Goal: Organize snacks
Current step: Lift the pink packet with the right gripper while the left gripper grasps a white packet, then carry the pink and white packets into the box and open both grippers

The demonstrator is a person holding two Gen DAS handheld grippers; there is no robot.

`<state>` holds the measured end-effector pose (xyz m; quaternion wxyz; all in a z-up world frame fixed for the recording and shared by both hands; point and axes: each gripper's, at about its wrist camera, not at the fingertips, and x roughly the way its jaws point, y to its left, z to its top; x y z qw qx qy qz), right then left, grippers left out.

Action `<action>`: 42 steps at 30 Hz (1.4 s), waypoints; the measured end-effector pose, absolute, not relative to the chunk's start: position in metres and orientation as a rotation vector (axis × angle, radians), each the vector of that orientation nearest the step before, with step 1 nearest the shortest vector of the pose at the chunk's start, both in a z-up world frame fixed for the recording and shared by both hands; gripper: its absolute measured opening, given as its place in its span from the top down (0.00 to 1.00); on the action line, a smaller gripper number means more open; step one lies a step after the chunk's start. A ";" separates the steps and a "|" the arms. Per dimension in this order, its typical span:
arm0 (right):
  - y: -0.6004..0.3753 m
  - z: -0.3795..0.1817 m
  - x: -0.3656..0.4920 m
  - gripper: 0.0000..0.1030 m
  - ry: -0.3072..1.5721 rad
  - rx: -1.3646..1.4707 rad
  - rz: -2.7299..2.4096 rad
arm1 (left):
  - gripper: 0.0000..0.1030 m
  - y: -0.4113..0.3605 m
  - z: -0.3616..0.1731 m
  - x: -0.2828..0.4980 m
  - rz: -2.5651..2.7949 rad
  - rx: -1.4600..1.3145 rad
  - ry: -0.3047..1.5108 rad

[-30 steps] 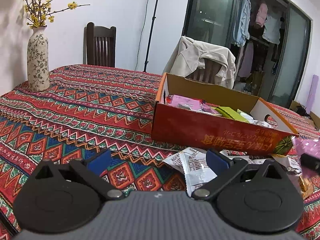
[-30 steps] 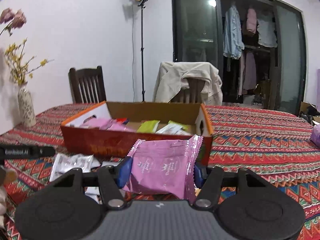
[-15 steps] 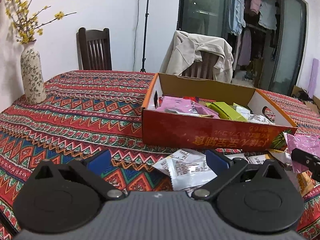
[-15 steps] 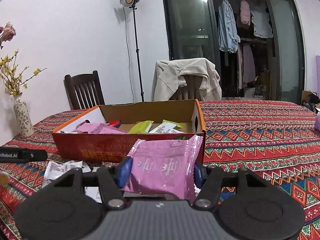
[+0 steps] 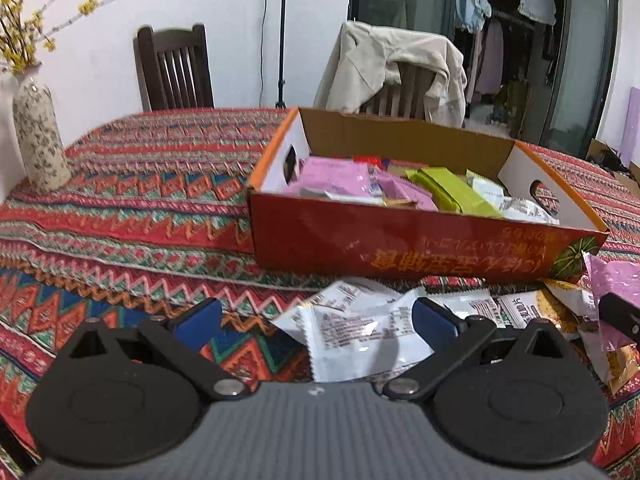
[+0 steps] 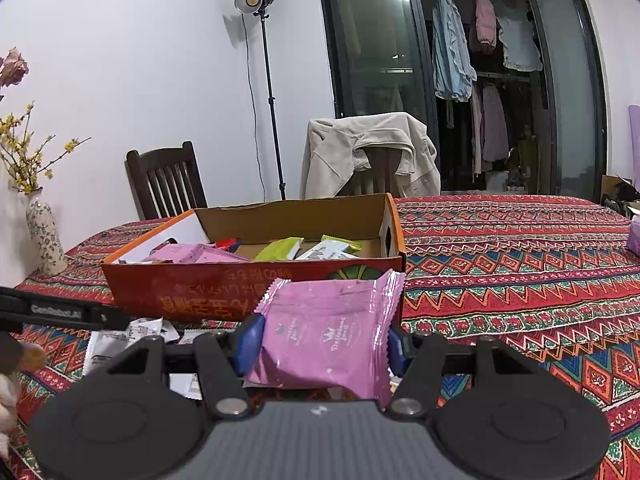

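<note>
The right hand-held gripper (image 6: 322, 342) pinches a pink foil snack packet (image 6: 328, 340) by its edges, ready for the open orange cardboard box (image 6: 256, 288) just ahead, while the left hand-held gripper (image 5: 316, 316) gapes wide above white sachets (image 5: 360, 328).

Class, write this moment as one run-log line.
right gripper: shut on pink packet | left gripper: open over white packet | box: partly filled

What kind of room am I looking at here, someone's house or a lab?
Most likely a home dining room. A table under a patterned red tablecloth has wooden chairs behind it, one draped with a beige jacket. Clothes hang behind glass doors, and a flower vase stands on the table.
</note>
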<state>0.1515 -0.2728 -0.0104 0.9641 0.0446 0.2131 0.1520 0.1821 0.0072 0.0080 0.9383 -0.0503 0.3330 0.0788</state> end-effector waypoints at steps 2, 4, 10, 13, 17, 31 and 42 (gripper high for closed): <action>-0.273 -0.011 0.151 0.41 0.432 0.090 0.306 | 0.00 0.003 0.006 0.185 0.152 -0.109 0.692; -0.272 -0.011 0.152 0.41 0.434 0.085 0.305 | 0.00 -0.004 0.005 0.188 0.146 -0.097 0.694; -0.271 -0.011 0.151 0.41 0.433 0.080 0.306 | 0.00 -0.026 -0.001 0.197 0.165 -0.026 0.717; -0.271 -0.011 0.151 0.41 0.434 0.078 0.308 | 0.00 -0.028 -0.007 0.202 0.188 -0.026 0.737; -0.270 -0.012 0.152 0.41 0.436 0.074 0.312 | 0.00 -0.027 -0.015 0.204 0.218 -0.016 0.757; -0.271 -0.013 0.152 0.41 0.432 0.085 0.320 | 0.29 -0.017 -0.013 0.190 0.199 -0.082 0.752; -0.269 -0.011 0.147 0.41 0.405 0.078 0.333 | 0.32 -0.001 0.003 0.162 0.156 -0.140 0.696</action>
